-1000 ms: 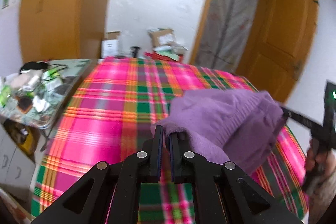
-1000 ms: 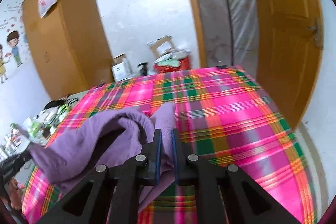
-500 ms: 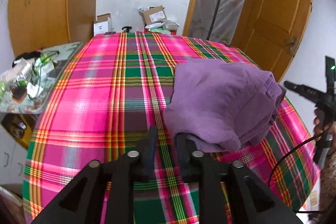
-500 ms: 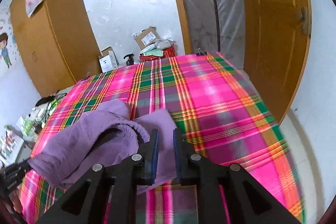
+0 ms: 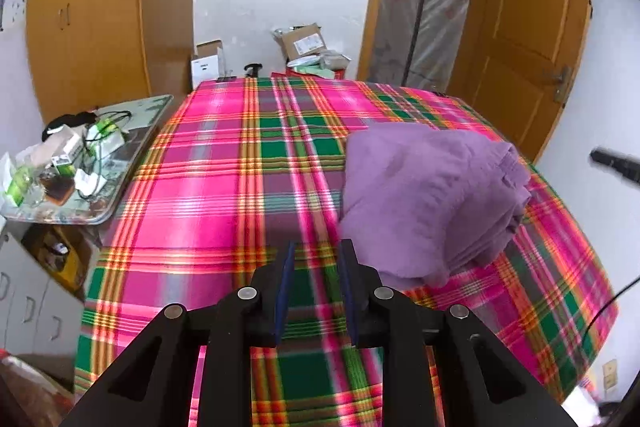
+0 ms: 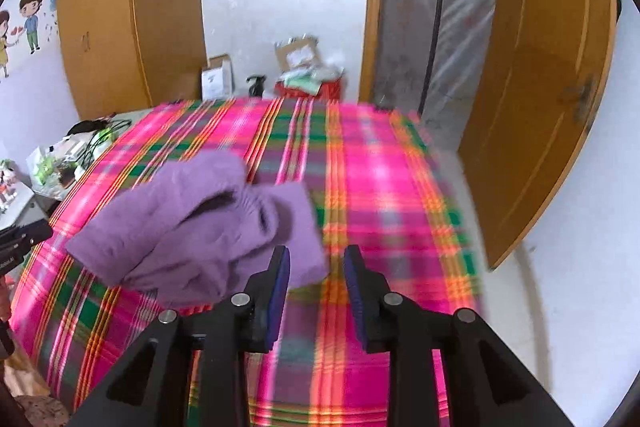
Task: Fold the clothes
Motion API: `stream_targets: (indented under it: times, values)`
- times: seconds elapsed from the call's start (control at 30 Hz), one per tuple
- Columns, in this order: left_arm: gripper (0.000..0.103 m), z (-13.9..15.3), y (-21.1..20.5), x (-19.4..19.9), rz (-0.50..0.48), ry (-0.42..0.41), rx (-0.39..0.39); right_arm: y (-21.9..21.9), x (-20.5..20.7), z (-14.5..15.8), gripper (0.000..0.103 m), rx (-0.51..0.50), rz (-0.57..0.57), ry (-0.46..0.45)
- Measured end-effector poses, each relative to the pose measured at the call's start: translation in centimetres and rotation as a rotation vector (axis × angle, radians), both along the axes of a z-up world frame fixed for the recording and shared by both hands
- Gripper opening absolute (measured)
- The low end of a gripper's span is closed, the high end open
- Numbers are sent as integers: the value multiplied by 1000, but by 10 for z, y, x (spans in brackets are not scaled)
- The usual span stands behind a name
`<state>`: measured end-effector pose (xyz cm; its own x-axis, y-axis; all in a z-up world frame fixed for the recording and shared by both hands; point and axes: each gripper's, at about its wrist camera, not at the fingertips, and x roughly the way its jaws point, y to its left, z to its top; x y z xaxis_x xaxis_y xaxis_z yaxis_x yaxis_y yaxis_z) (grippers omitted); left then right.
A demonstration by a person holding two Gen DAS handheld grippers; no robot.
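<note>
A purple fleece garment (image 5: 424, 199) lies folded in a thick bundle on the pink and green plaid bedcover (image 5: 224, 187). My left gripper (image 5: 318, 251) hangs just left of its near corner, jaws opening, with only the cover showing between them. In the right wrist view the garment (image 6: 200, 223) lies to the left, its waistband opening facing me. My right gripper (image 6: 318, 255) is just right of its near edge, jaws opening and nothing between them. The other gripper shows as a dark tip at each view's edge.
A cluttered glass side table (image 5: 80, 159) stands left of the bed. Cardboard boxes (image 5: 304, 43) sit on the floor beyond the bed's far end. A wooden door (image 6: 540, 99) stands open on the right, a wardrobe (image 5: 88, 7) on the left.
Both grippers were shut on the purple garment a second ago. They let it go and drew back, and the garment now rests in a bundle on the bedcover.
</note>
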<state>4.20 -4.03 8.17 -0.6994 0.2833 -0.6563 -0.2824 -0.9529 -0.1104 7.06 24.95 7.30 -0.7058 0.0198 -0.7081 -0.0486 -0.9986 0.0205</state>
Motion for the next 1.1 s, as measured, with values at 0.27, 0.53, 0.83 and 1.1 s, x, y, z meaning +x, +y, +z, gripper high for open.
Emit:
stream_targets:
  times: [0.27, 0.53, 0.83, 1.1]
  values:
    - [41, 9, 78, -18, -219, 34, -84, -11, -28, -47, 37, -201, 21, -43]
    - [42, 6, 160, -47, -367, 73, -171, -3, -44, -57, 39, -273, -1, -39]
    - [42, -10, 195, -48, -463, 79, -251, 2, -55, -64, 39, -284, 3, -35]
    - [42, -21, 205, -70, -395, 72, -320, -1, -69, -66, 39, -344, 40, -25]
